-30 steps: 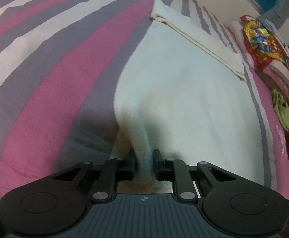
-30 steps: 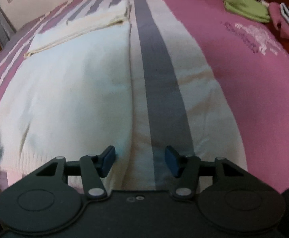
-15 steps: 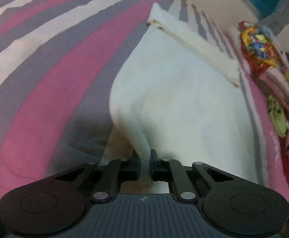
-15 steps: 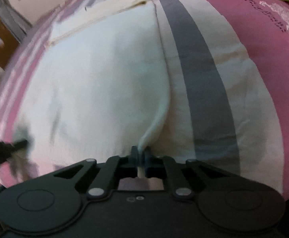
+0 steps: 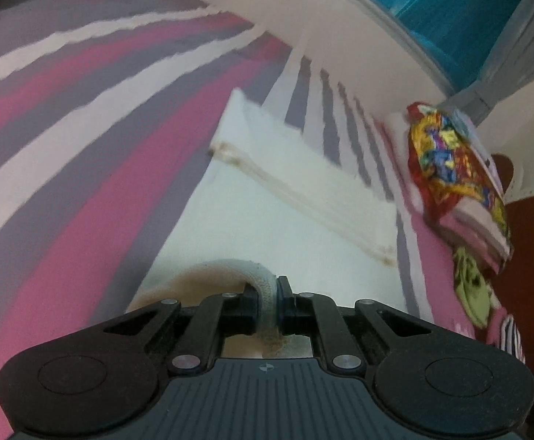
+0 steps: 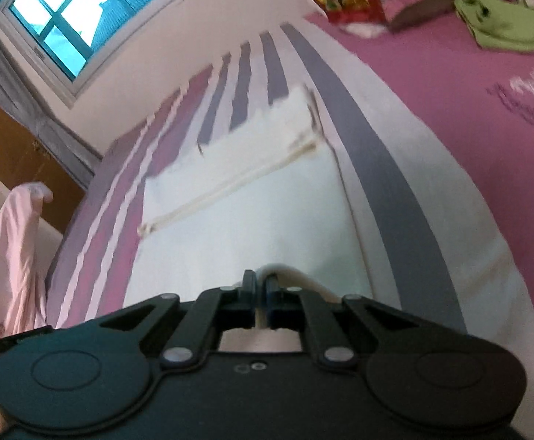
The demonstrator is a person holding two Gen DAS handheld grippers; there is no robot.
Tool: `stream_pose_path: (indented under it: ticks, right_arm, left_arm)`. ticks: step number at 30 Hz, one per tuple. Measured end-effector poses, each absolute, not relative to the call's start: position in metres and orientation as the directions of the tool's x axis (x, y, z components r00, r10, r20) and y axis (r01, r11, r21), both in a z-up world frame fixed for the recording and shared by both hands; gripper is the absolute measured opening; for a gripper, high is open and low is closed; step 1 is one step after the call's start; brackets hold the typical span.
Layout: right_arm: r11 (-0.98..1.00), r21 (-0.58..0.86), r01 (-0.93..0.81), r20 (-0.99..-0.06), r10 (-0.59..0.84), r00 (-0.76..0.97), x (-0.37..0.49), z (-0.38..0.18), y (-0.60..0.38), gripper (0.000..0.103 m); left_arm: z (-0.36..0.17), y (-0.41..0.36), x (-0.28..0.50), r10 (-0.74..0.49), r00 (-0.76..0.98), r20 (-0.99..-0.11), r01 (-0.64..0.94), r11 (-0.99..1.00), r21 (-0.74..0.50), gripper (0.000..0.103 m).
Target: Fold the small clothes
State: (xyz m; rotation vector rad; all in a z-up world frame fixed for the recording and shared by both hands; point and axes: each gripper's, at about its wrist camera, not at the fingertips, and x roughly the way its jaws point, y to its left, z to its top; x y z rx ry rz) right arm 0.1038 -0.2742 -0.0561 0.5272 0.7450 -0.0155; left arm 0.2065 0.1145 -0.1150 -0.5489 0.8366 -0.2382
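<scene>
Striped pink, grey and white bedding [image 5: 83, 168] carries a cream garment [image 5: 267, 220] lying flat beneath a window [image 6: 72, 14]. Both the left gripper [image 5: 267, 308] and the right gripper [image 6: 260, 302] are clenched on its near hem, one corner each, raised off the bed. This looks like the first fold; next, both corners should travel together toward the far folded edge, kept level.

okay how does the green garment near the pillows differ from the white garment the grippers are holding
The green garment is small, crumpled and lies untouched on plain pink bedding; the white garment is much larger, spread across the striped part, its far end folded over. Its near edge is pinched by the left gripper and the right gripper. Both lie on the bed.
</scene>
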Motion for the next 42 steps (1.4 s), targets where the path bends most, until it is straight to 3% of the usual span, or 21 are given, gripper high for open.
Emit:
stream_pose_path:
  ticks: [13,26,27,28,29,30,32,37,38,40,42]
  right_arm:
    - [0.857,0.46,0.232,-0.574,0.087,0.815,0.282,-0.054,-0.314,0.005]
    - [0.856,0.372,0.358,-0.674,-0.017,0.739,0.416,-0.113,-0.347,0.008]
    - [0.86,0.36,0.362,-0.681,-0.023,0.732,0.422,-0.115,-0.347,0.01]
    - [0.859,0.349,0.373,-0.687,-0.036,0.726,0.426,-0.116,-0.348,0.014]
    - [0.858,0.344,0.382,-0.688,-0.047,0.724,0.428,-0.116,-0.348,0.016]
    - [0.861,0.33,0.387,-0.69,-0.06,0.721,0.431,-0.115,-0.348,0.017]
    - [0.867,0.295,0.401,-0.691,-0.097,0.716,0.435,-0.113,-0.347,0.027]
    - [0.891,0.274,0.363,-0.631,-0.118,0.767,0.423,-0.091,-0.346,0.03]
    - [0.91,0.239,0.339,-0.626,-0.123,0.77,0.419,-0.088,-0.342,0.038]
    - [0.936,0.176,0.306,-0.646,-0.125,0.753,0.415,-0.089,-0.34,0.065]
    - [0.949,0.164,0.27,-0.656,-0.099,0.748,0.412,-0.093,-0.342,0.064]
  left_arm:
    - [-0.112,0.077,0.404,-0.39,0.704,-0.594,-0.022,0.824,-0.566,0.009]
    - [-0.158,0.039,0.522,-0.354,0.605,-0.713,-0.132,0.839,-0.528,0.011]
    - [-0.157,0.043,0.524,-0.359,0.599,-0.716,-0.149,0.828,-0.54,0.022]
    - [-0.156,0.046,0.525,-0.366,0.61,-0.702,-0.156,0.814,-0.56,0.049]
    - [-0.151,0.049,0.524,-0.347,0.637,-0.688,-0.163,0.812,-0.56,0.069]
    - [-0.144,0.052,0.522,-0.31,0.668,-0.676,-0.176,0.817,-0.549,0.1]
    - [-0.128,0.061,0.517,-0.268,0.731,-0.627,-0.171,0.818,-0.549,0.103]
    - [-0.126,0.069,0.514,-0.294,0.688,-0.664,-0.132,0.848,-0.513,0.103]
    - [-0.13,0.067,0.512,-0.29,0.678,-0.675,-0.107,0.87,-0.481,0.103]
    - [-0.138,0.065,0.509,-0.287,0.666,-0.688,-0.068,0.896,-0.439,0.103]
    - [-0.145,0.066,0.511,-0.322,0.64,-0.698,-0.038,0.894,-0.447,0.103]
